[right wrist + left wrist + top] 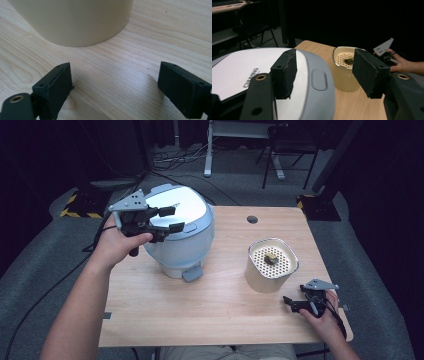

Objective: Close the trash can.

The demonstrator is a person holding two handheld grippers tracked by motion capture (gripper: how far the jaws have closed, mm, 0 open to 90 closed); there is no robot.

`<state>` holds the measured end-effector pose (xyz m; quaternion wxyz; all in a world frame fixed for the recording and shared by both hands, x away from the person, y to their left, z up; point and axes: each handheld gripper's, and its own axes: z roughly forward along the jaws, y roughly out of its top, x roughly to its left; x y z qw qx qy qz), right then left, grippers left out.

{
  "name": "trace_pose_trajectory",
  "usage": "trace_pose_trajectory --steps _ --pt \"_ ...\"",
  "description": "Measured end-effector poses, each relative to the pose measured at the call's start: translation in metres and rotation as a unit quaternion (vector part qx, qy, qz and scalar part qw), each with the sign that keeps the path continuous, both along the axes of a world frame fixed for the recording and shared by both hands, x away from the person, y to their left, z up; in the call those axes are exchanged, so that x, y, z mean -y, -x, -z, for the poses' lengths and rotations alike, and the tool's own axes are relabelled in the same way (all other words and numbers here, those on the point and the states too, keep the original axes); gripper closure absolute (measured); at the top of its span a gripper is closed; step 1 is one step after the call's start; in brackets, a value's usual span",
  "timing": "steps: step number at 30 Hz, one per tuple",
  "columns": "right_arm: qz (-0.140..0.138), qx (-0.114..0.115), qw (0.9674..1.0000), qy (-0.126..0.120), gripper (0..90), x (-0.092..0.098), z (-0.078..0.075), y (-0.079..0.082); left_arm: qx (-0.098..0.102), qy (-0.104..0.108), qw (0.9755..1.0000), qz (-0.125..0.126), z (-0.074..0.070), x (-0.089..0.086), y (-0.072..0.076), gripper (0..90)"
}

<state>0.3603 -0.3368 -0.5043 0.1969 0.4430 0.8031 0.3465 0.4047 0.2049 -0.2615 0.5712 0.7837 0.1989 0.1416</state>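
I'm at the lid step: my left claw point(167, 219) hovers over the rice cooker point(182, 232) at the table's point(220, 310) far left, jaws wide with nothing between them. Next I judge it must press the lid's release button point(319, 79). The cooker is pale blue and white, lid down. My right claw point(291, 303) rests open and empty beside the cream perforated-top container point(271, 265).
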Motion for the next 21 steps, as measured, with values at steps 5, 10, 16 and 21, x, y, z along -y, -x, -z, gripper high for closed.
trace_pose_trajectory --steps 5,10,16,21 --pt "0.001 0.000 1.0000 0.000 12.3 0.000 0.000 0.000 0.004 -0.008 0.9998 0.016 0.005 0.001 0.024 36.6" --pt "0.001 0.000 1.0000 0.000 12.3 0.000 0.000 0.000 -0.001 -0.002 0.9997 0.024 0.019 -0.002 0.041 35.4" --pt "0.001 0.000 1.0000 -0.001 12.3 0.000 0.000 0.000 -0.001 -0.011 0.9998 0.014 0.039 -0.005 0.061 34.5" --pt "-0.002 -0.002 1.0000 -0.002 11.9 -0.001 0.000 -0.001 -0.023 -0.018 0.9995 -0.009 0.064 -0.005 0.068 35.4"
